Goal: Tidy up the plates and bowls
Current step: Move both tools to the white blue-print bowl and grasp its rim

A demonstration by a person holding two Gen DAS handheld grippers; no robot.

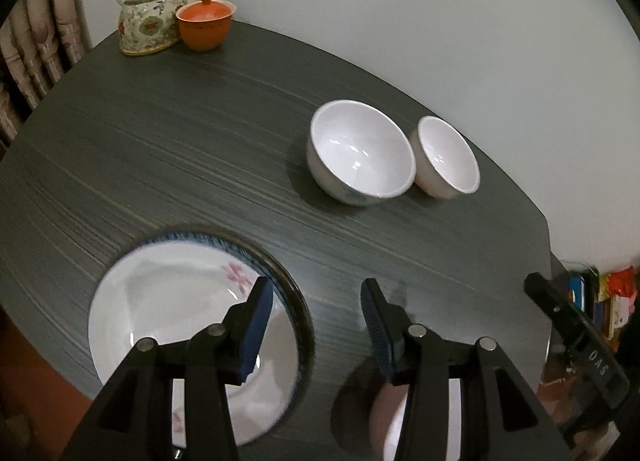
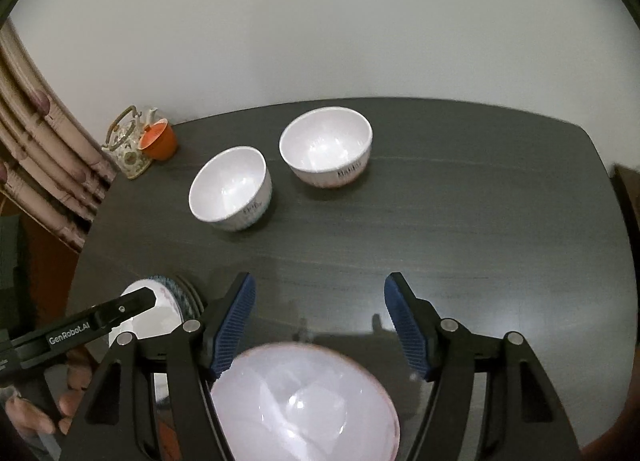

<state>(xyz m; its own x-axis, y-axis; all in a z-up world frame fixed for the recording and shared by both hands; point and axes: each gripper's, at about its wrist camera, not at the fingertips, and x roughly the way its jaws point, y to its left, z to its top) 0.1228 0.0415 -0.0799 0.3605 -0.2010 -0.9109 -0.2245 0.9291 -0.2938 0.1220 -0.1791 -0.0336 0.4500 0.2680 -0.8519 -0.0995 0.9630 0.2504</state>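
A white plate with pink flowers (image 1: 168, 301) lies stacked on a blue-rimmed plate (image 1: 224, 243) at the near left of the dark table (image 1: 160, 141). My left gripper (image 1: 318, 303) hangs open over the stack's right edge with nothing between its pads. Two white bowls (image 1: 360, 153) (image 1: 446, 157) stand side by side further back. A third, blurred white bowl (image 2: 304, 401) sits under my right gripper (image 2: 320, 301), down between the finger bases. That gripper is open, its pads not pressing on the bowl. The bowl (image 1: 386, 421) also shows under my left gripper.
A flowered teapot (image 1: 148, 13) and an orange lidded cup (image 1: 205, 23) stand at the table's far left corner. A curtain (image 2: 36, 149) hangs to the left. One finger of my left gripper (image 2: 136, 303) and a person's hand (image 2: 76, 381) show beside the plates.
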